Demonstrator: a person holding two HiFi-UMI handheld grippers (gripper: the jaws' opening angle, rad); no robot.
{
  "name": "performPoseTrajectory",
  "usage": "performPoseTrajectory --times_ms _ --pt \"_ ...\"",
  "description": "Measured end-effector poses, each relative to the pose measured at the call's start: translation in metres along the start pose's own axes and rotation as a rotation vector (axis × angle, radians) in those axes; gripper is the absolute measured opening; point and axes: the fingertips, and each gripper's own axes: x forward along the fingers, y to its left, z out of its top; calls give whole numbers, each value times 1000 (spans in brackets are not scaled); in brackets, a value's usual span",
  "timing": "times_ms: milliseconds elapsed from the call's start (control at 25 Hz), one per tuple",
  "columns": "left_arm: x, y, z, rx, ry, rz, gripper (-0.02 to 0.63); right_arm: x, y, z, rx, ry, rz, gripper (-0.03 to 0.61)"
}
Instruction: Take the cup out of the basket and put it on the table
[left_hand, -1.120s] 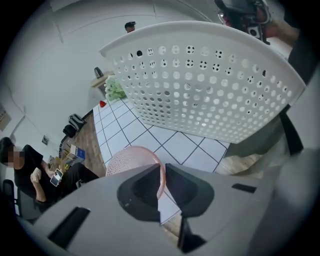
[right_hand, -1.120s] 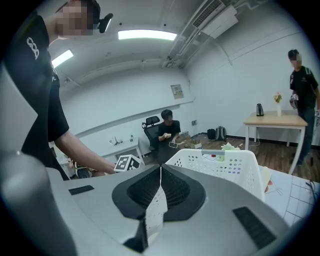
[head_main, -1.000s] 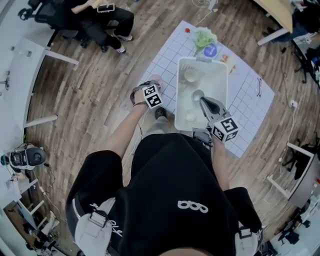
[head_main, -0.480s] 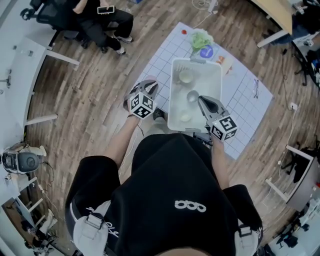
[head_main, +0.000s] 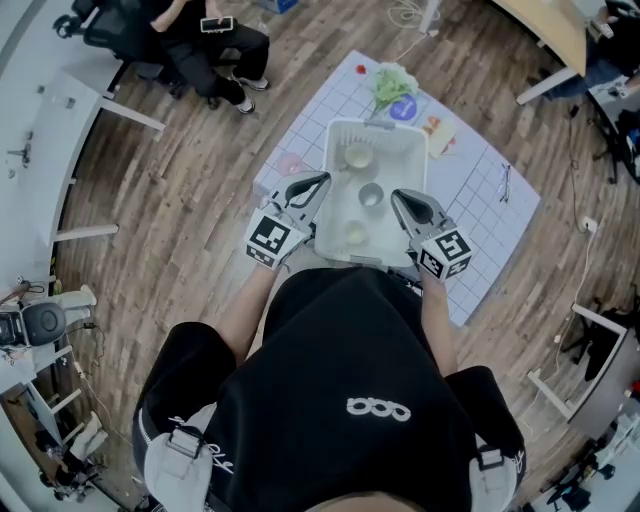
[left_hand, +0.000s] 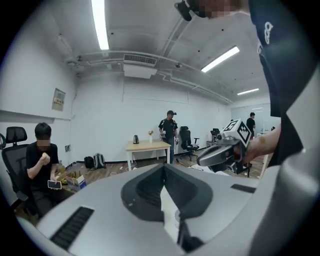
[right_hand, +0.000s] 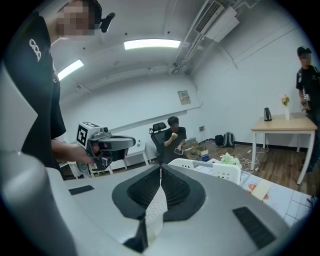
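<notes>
Cup (head_main: 371, 195) sits in basket (head_main: 418, 160) with two dishes (head_main: 357, 157); left tool (head_main: 322, 180) just clenched empty, right tool (head_main: 397, 196) clenched.

One white slatted plastic basket (head_main: 380, 127) between the two pairs of jaws holds three small round cups: far cream cup (head_main: 357, 157), grey cup (head_main: 371, 195) level with the jaw tips, near cream cup (head_main: 354, 233). Beyond the jaws lie one green leafy clump (head_main: 392, 82) and one blue disc (head_main: 403, 108).

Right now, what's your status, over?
Left claw just closed, empty; right claw shut, empty. Pink cup out on mat beside basket. Nothing blocking.
</notes>
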Motion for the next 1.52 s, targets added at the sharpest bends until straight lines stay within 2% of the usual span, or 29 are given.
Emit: performPoseTrajectory --times_ms 120,360,600,800,960,1280,1400,1520 --pt "9 -16 12 -2 -33 -10 8 -10 -6 3 4 -16 7 25" --pt "24 -43 19 -8 -46 -53 8 -28 -17 4 13 -29 -3 25" --pt "24 -48 19 -68 -86 -60 8 -35 -25 2 20 -29 -17 25" --pt "15 -41 19 -158 -124 -38 8 -36 -23 -2 19 -5 -18 25" --pt "7 -35 16 -181 -134 -22 8 -31 -21 -5 16 27 -5 25" --pt "-6 -22 2 -231 -133 3 8 5 -27 -8 -62 143 -39 25" --pt "-11 -17 -5 -247 -132 10 8 37 -25 -17 -149 232 -12 26" --pt "-17 -12 -9 -260 -138 15 8 73 -23 -42 -268 376 35 26"
